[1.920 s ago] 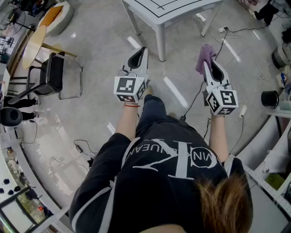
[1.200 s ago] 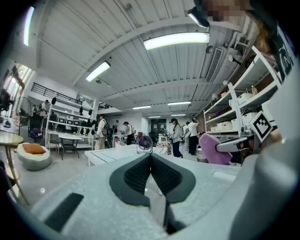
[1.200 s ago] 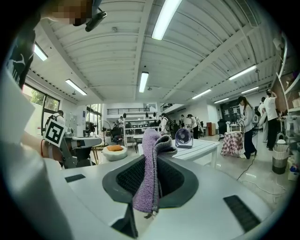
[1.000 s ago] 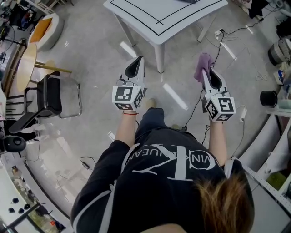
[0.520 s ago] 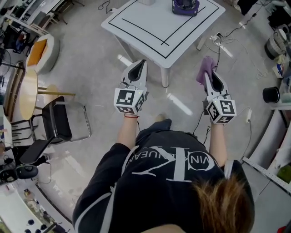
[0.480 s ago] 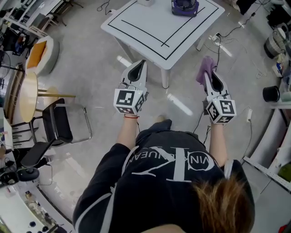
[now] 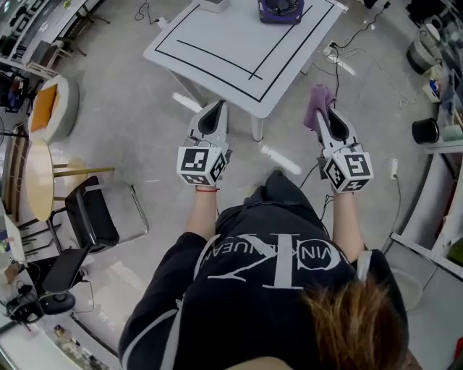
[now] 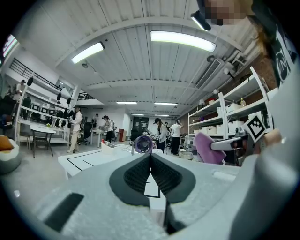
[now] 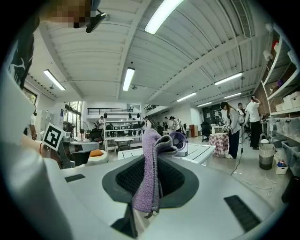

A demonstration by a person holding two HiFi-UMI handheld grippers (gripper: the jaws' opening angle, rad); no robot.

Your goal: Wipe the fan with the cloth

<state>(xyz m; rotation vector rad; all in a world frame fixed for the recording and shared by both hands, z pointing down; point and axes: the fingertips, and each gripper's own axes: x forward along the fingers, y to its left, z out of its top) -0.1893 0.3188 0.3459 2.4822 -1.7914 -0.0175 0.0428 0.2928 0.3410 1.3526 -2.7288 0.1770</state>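
A small purple fan [image 7: 278, 9] stands on the far part of a white table [image 7: 217, 43] with black lines. In the left gripper view the fan [image 8: 143, 144] shows just beyond the jaw tips, and in the right gripper view the fan [image 9: 179, 140] sits on the table [image 9: 201, 152]. My right gripper [image 7: 323, 110] is shut on a purple cloth [image 7: 318, 100], and the cloth [image 9: 151, 168] hangs folded between the pads. My left gripper [image 7: 214, 105] is shut with nothing in it, held level short of the table's near edge.
A black chair [image 7: 94, 217] and a round wooden table [image 7: 40, 181] stand at the left. Cables and a power strip [image 7: 340, 56] lie on the floor right of the table. A black pot [image 7: 425, 130] and shelving are at the right. Several people stand far off.
Both grippers have moved forward toward the white table, which now lies closer with the fan in sight. The cloth stays in the right jaws and the left stays shut.
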